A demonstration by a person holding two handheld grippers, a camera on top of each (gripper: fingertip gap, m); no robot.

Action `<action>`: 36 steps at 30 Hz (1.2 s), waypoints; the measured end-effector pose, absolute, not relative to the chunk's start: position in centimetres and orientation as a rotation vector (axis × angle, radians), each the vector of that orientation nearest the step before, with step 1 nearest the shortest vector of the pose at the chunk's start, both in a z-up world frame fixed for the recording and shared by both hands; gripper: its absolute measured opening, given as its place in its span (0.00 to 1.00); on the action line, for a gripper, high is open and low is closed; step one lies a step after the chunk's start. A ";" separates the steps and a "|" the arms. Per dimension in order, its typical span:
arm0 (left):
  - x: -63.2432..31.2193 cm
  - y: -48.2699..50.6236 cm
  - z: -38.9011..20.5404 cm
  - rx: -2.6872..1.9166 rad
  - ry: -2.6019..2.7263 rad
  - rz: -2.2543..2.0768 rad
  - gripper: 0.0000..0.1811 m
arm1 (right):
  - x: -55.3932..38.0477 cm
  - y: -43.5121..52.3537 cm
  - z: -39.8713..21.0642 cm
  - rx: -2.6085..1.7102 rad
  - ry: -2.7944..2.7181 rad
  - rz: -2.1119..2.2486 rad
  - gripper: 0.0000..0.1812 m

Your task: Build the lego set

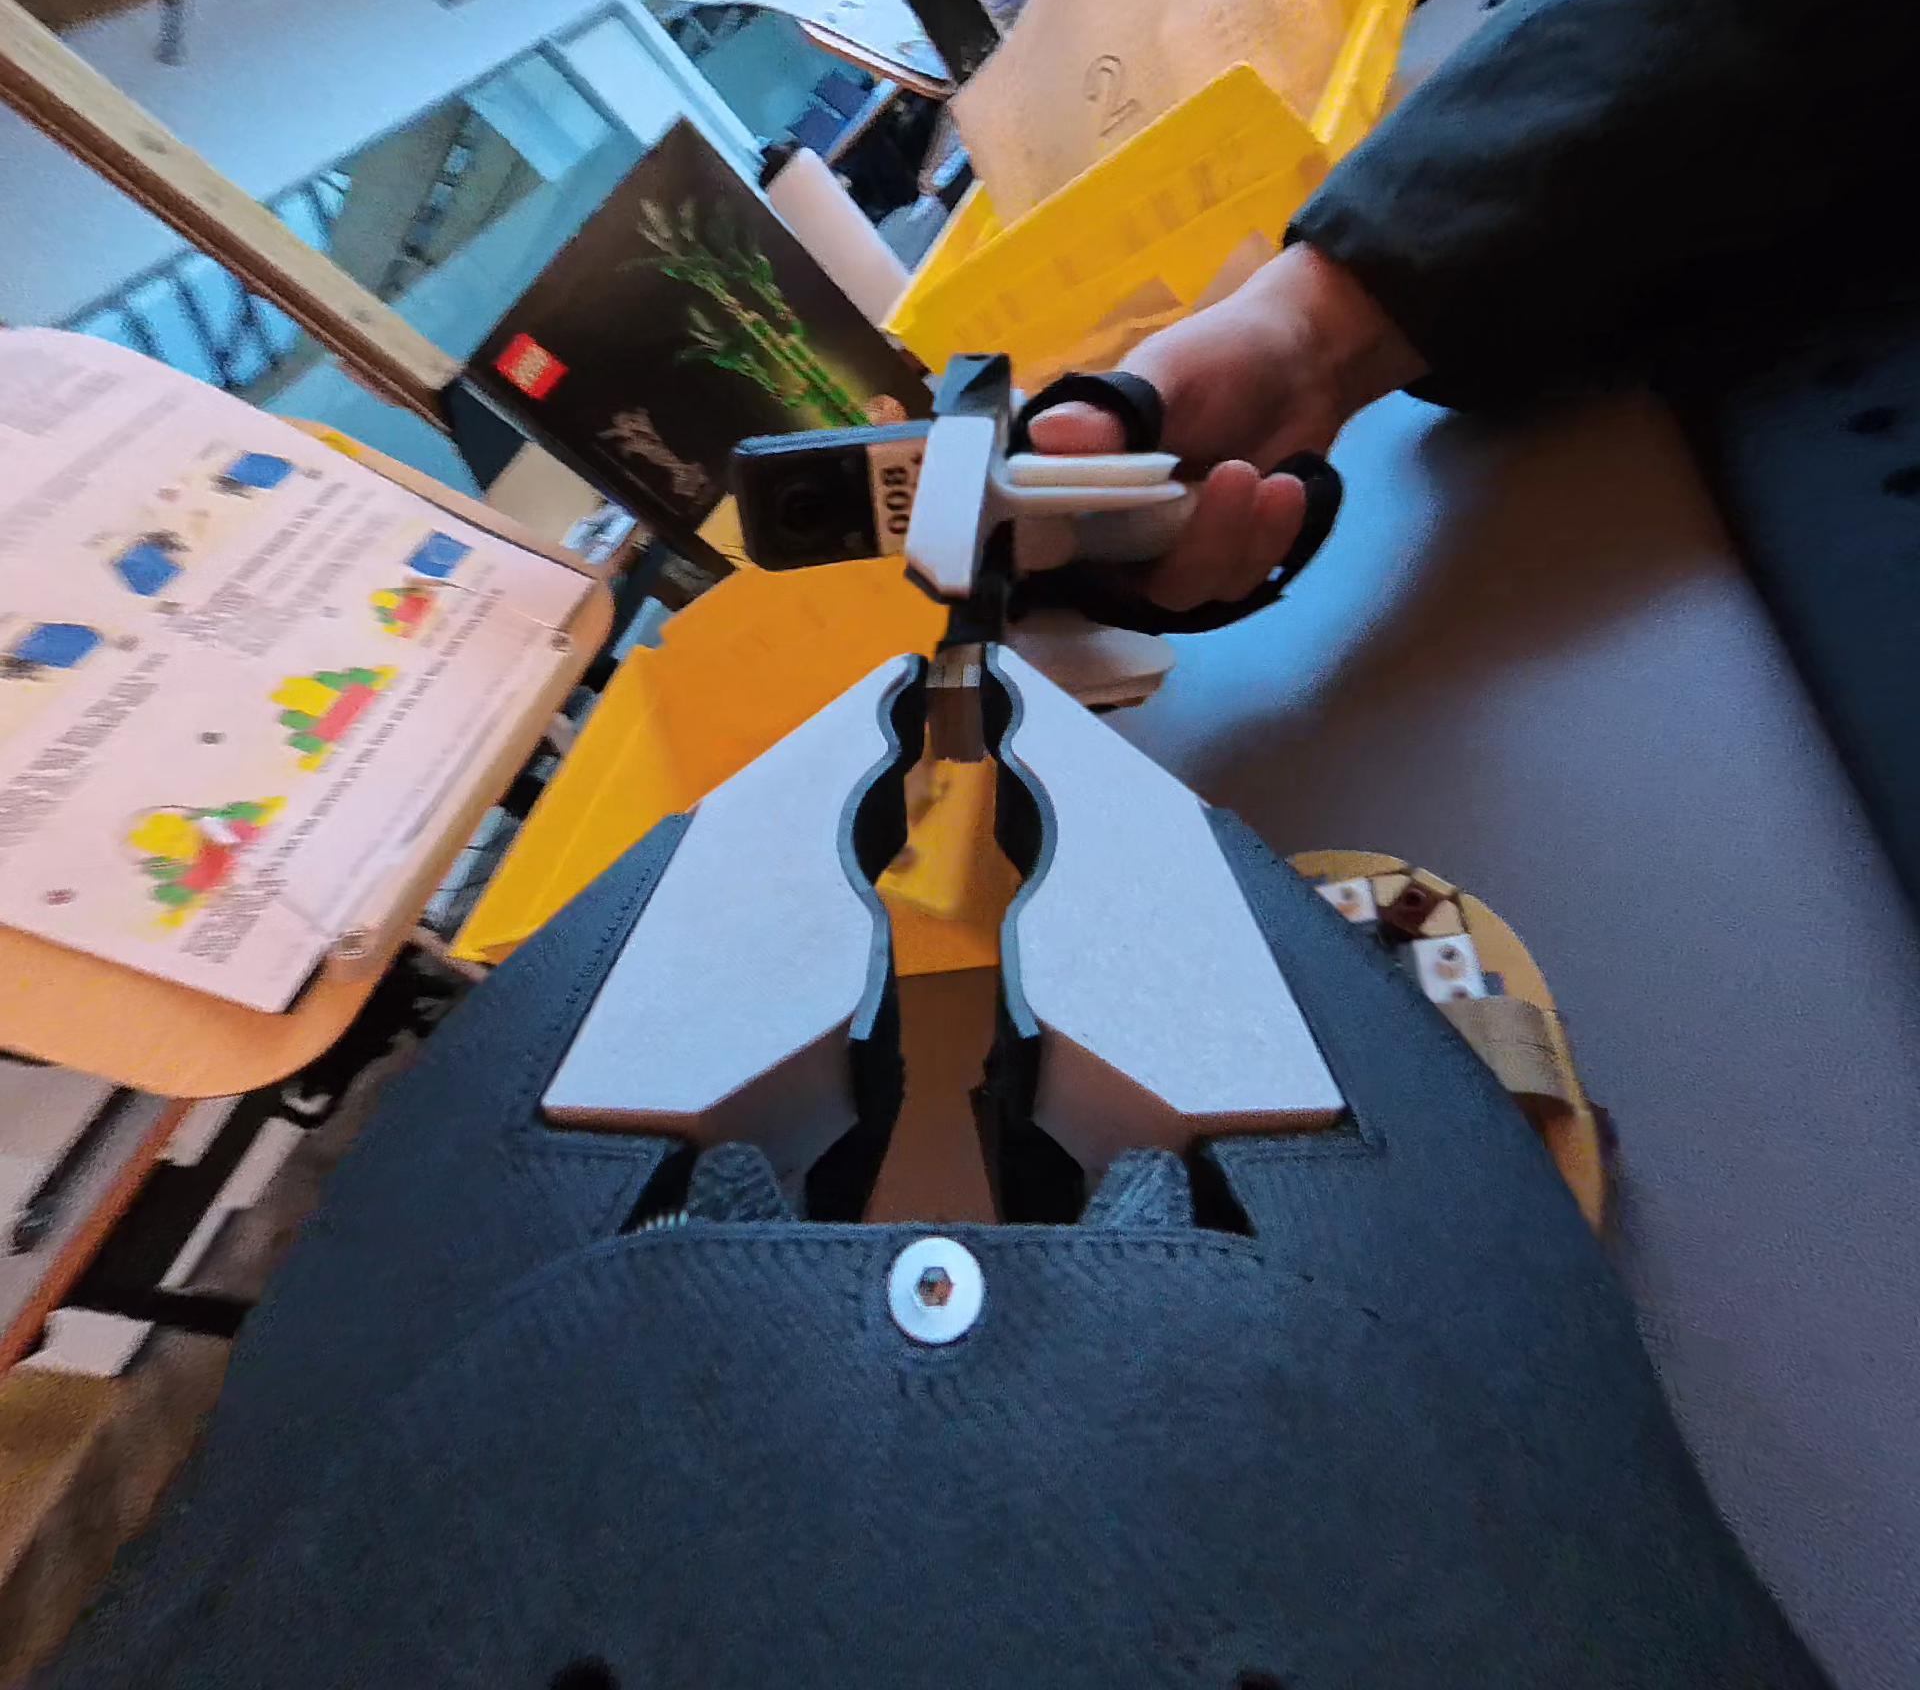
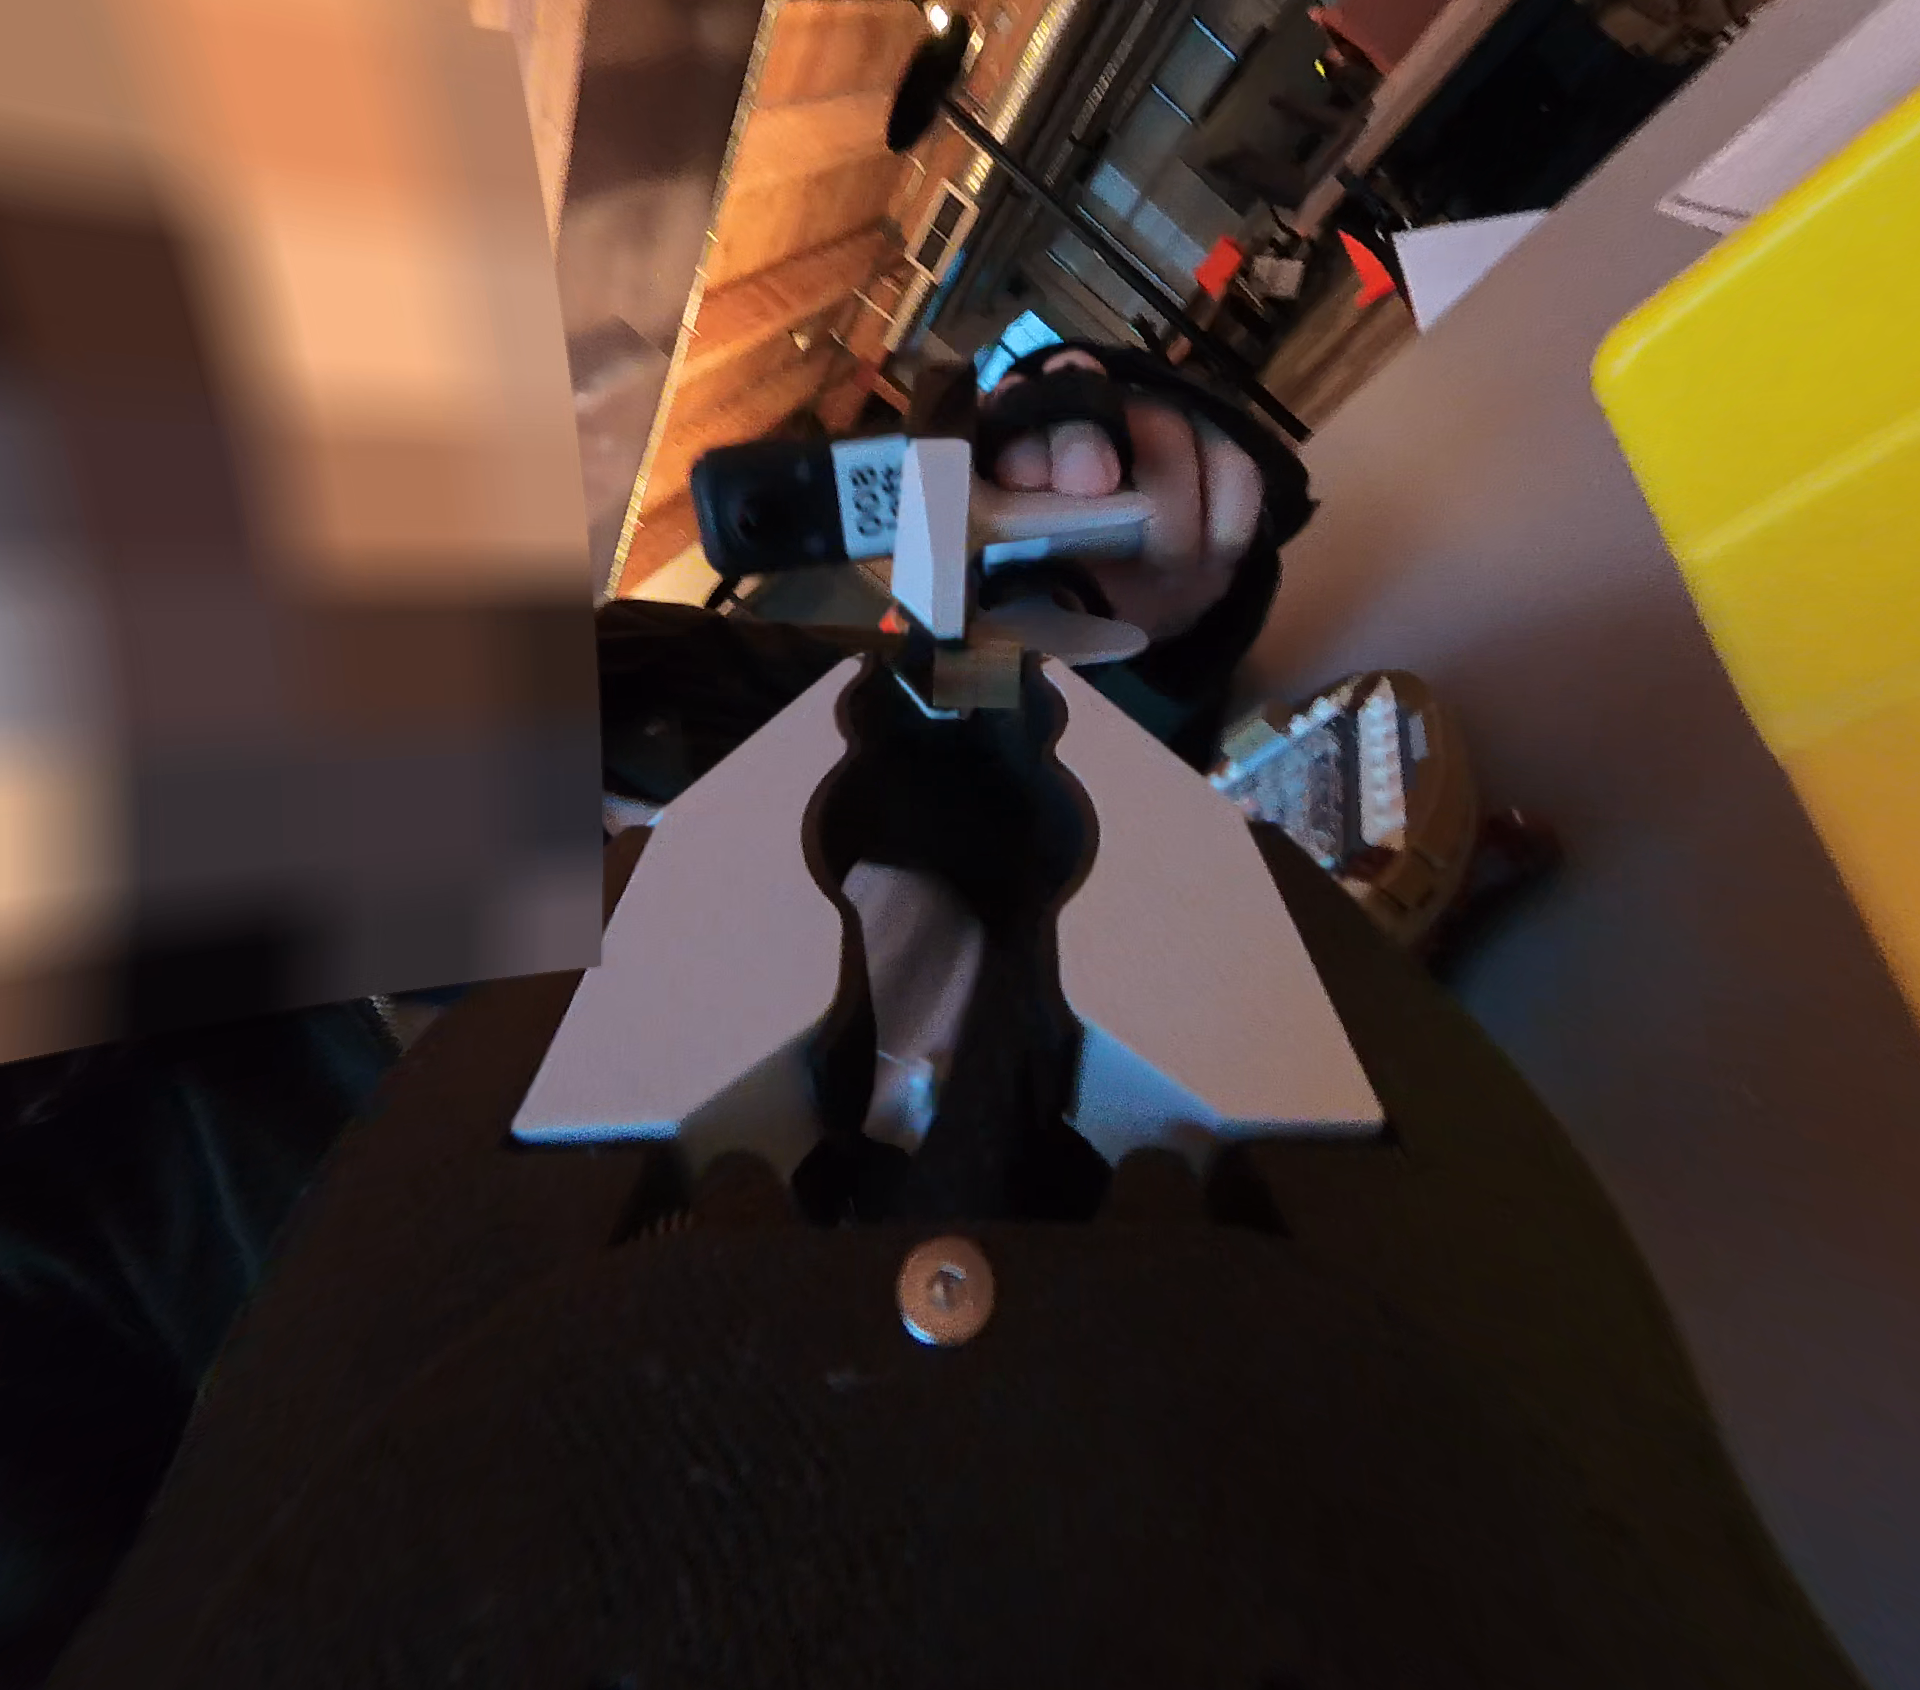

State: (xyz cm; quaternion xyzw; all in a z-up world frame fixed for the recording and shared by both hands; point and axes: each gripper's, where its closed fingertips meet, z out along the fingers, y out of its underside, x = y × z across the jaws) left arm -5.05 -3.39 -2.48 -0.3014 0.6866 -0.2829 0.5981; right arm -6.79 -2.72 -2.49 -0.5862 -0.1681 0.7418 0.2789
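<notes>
Both grippers meet tip to tip on one small brown brick (image 1: 957, 721): left gripper (image 1: 954, 684) and right gripper (image 2: 961, 684) each pinch it (right view blurred).

Several surfaces bear writing. A white label with printed digits (image 1: 896, 487) sits beside the lens of the camera mounted on the right gripper; the same kind of label (image 2: 871, 510) shows on the left gripper's camera. A black box (image 1: 675, 352) leaning behind the yellow bins carries a small red square brand logo (image 1: 530, 366) and a line of pale lettering. A brown paper bag (image 1: 1153, 19) in a yellow bin bears one large printed numeral. An instruction sheet (image 1: 239, 653) on a clipboard holds blurred lines of print.
</notes>
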 end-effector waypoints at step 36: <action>-4.6 -3.1 -4.8 -1.100 1.667 -1.114 0.09 | -5.4 -2.6 -5.0 -1.617 -1.014 0.914 0.08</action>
